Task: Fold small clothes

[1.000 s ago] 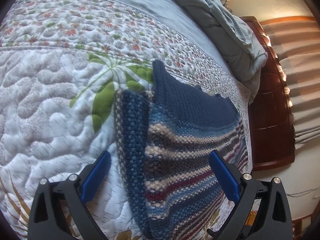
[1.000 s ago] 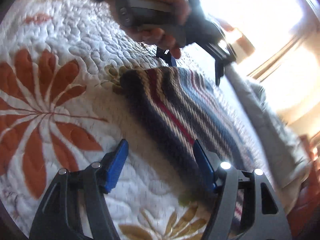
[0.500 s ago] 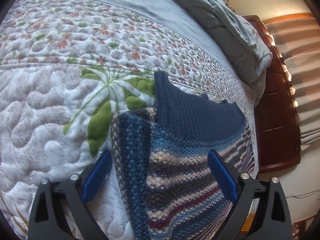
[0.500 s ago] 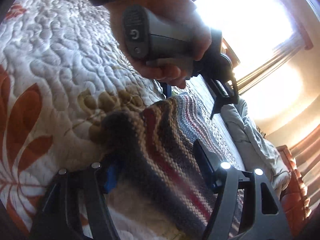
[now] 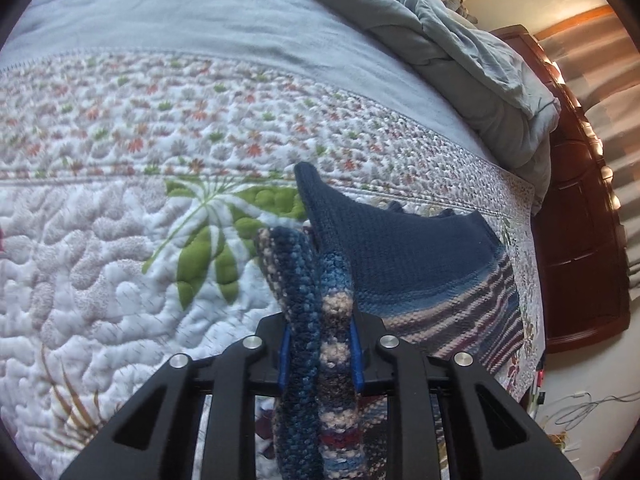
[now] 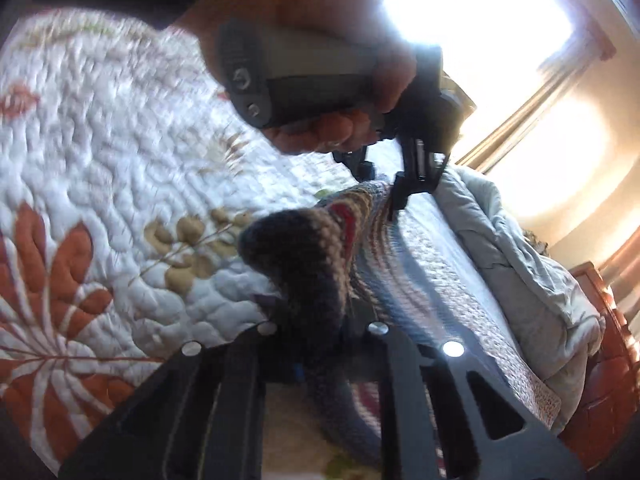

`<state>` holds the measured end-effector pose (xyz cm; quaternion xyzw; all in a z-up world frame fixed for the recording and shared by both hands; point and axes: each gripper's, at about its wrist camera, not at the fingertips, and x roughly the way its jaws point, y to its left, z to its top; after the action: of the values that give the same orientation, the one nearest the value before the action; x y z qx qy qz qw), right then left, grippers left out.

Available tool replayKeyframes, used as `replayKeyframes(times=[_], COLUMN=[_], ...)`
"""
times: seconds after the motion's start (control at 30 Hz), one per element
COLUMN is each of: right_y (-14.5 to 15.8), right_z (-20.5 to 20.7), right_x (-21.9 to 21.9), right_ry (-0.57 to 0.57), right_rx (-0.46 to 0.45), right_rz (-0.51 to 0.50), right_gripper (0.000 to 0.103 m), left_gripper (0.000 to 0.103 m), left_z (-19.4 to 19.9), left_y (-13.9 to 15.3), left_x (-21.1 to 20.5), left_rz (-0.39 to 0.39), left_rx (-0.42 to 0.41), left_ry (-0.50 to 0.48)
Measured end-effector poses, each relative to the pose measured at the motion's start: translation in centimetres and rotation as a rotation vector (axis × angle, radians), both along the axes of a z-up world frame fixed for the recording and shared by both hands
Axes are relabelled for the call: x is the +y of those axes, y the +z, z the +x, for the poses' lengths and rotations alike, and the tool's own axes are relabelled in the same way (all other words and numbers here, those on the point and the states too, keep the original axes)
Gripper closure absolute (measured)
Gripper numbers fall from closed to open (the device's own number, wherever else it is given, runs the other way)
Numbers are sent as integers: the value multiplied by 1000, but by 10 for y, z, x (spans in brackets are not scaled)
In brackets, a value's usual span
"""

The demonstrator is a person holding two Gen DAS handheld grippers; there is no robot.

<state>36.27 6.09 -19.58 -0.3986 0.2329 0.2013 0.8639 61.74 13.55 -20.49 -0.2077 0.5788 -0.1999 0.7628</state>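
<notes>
The striped knit garment [image 5: 424, 280] lies on the quilted bedspread [image 5: 100, 240] of the bed, its navy top section spread toward 1 o'clock in the left wrist view and its blue, cream and maroon stripes running down toward 5 o'clock. A bunched fold of its edge rises at 6 o'clock, where the left claw [image 5: 320, 356] is clenched on it, the blue pads pressed against either side of the knit. In the right wrist view the same garment [image 6: 304, 264] humps up at the centre, and the right claw [image 6: 320, 360] is clamped on a dark fold of it at 6 o'clock; the picture is blurred there, but the fabric fills the gap between the fingers. Above, at 12 o'clock, the person's left hand [image 6: 320, 40] grips the grey handle of the other tool, whose tip meets the garment. A green leaf print [image 5: 208, 248] sits at 9 o'clock of the garment. A rumpled grey duvet [image 5: 460, 60] lies at 1 o'clock, with a dark wooden headboard [image 5: 580, 240] at 3 o'clock.
</notes>
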Motion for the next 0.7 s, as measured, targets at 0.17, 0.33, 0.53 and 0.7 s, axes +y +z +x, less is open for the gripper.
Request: replayKeyframes(times=[0.17, 0.33, 0.53, 0.7], right_y=[46, 65, 77, 90], right_z=[1, -6, -9, -4], right_x=[-30, -56, -80, -104], right_ry=[-49, -95, -111, -127], right_rx=[-16, 1, 23, 30], right_rz=[77, 183, 274, 339], right_gripper=[92, 92, 92, 92], left_gripper=[81, 81, 81, 81], left_z=[3, 7, 7, 8], left_y=[45, 72, 93, 104], left_x=[-20, -44, -75, -93], left_rz=[31, 88, 146, 179], left_rx=[-23, -23, -29, -31], left_ry=[7, 17, 10, 8])
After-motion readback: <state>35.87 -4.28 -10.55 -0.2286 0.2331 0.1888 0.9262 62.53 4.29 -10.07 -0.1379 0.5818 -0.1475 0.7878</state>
